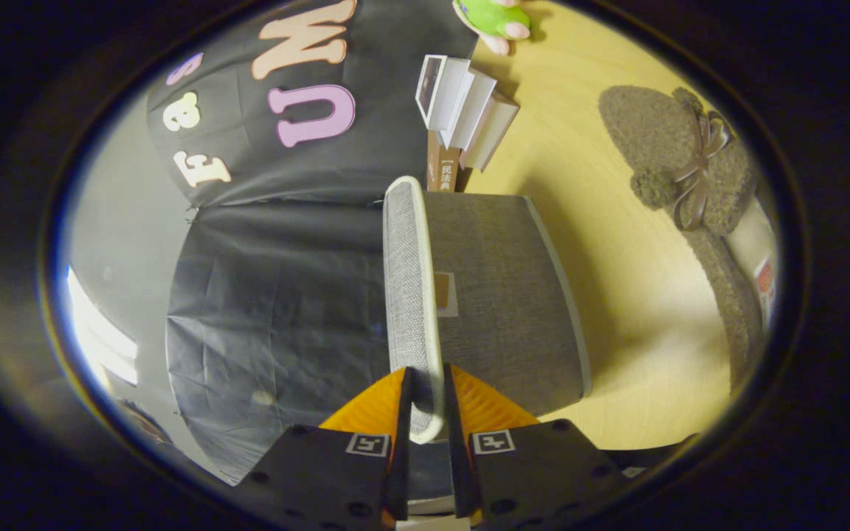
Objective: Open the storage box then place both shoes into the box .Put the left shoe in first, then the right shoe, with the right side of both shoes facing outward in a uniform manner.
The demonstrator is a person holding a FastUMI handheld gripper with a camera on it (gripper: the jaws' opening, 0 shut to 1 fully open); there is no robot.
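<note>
In the gripper view, the tool (425, 402) is seen clamped on the raised lid (409, 295) of the grey storage box (506, 295), both fingers pressed against its white-trimmed edge. Beyond the box, a brown fuzzy shoe (690, 162) is laid on the tabletop (631, 310).

Grey fabric storage box (502, 295), lid (406, 295) edge pinched, fuzzy shoes (690, 169) beside

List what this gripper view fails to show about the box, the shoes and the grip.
- Grey fabric storage box: interior hidden behind its white-edged lid.
- Gripper: fingers close on the lid's rim; contact unclear.
- Grey fuzzy bow-trimmed shoe: far end cut off by the view's edge; left or right unclear.
</note>
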